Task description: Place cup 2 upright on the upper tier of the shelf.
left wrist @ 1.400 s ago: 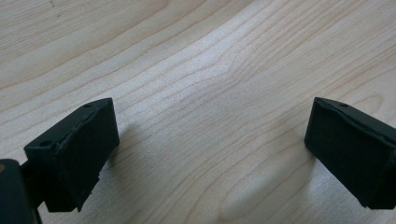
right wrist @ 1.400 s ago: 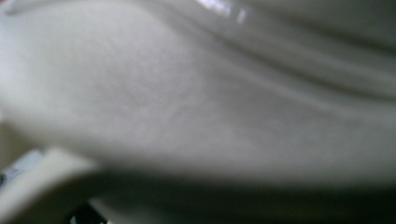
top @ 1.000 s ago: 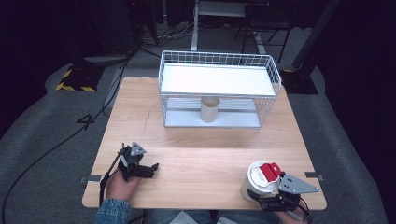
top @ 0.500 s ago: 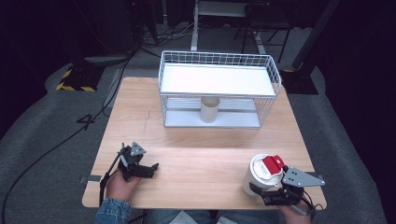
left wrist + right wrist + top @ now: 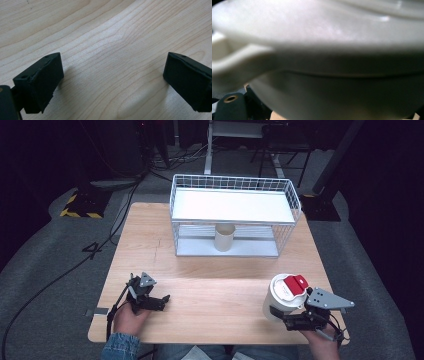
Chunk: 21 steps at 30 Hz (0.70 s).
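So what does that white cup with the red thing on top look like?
The white lidded cup is a round tub, plastic or paper by its look, with a white lid that bears a red flap. It stands about upright at the near right of the light wooden table. The right gripper has it at its lower side; in the right gripper view its rim fills the frame, blurred.

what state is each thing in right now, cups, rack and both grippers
white cup: upright, red-and-white lid on, held by the right gripper
right gripper: shut on the white cup
left gripper: open, nothing between its jaws, low over the table
beige cup: upright, no lid, on the rack's lower level
rack: upright at the table's far side, top shelf bare
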Tool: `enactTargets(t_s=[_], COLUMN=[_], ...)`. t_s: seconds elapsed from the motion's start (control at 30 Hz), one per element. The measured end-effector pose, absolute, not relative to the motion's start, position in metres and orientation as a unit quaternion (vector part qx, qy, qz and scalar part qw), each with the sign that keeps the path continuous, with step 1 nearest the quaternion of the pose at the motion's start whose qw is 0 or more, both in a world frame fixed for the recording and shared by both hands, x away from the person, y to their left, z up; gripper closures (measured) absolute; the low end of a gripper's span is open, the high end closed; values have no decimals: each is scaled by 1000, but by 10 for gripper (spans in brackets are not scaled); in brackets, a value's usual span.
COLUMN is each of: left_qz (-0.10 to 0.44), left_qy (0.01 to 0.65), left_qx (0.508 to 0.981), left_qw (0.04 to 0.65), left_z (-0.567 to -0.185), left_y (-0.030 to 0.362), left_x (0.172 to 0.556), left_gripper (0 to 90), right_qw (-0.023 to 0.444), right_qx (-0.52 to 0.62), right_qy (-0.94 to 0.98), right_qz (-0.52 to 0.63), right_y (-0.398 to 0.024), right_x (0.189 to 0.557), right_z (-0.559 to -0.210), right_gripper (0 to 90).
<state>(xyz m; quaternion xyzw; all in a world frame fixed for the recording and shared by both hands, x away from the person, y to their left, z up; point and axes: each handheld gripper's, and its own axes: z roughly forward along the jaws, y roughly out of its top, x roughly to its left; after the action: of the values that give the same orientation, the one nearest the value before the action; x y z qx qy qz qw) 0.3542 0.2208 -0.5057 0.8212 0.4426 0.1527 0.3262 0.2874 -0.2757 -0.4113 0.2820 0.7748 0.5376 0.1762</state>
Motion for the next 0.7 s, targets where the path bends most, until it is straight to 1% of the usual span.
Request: enactTargets(t_s=[0.47, 0.7], left_qz=[153, 154], left_qy=[443, 442], left_qx=[821, 821], left_qw=[326, 326], left_z=[-506, -506], left_y=[221, 221], left_x=[354, 354], left_gripper=[35, 35], right_qw=[179, 186], right_qx=[281, 280], right_qy=[769, 771], right_qz=[546, 540], right_y=[-277, -275], right_x=[309, 331], right_z=[-378, -359], right_gripper=[132, 132])
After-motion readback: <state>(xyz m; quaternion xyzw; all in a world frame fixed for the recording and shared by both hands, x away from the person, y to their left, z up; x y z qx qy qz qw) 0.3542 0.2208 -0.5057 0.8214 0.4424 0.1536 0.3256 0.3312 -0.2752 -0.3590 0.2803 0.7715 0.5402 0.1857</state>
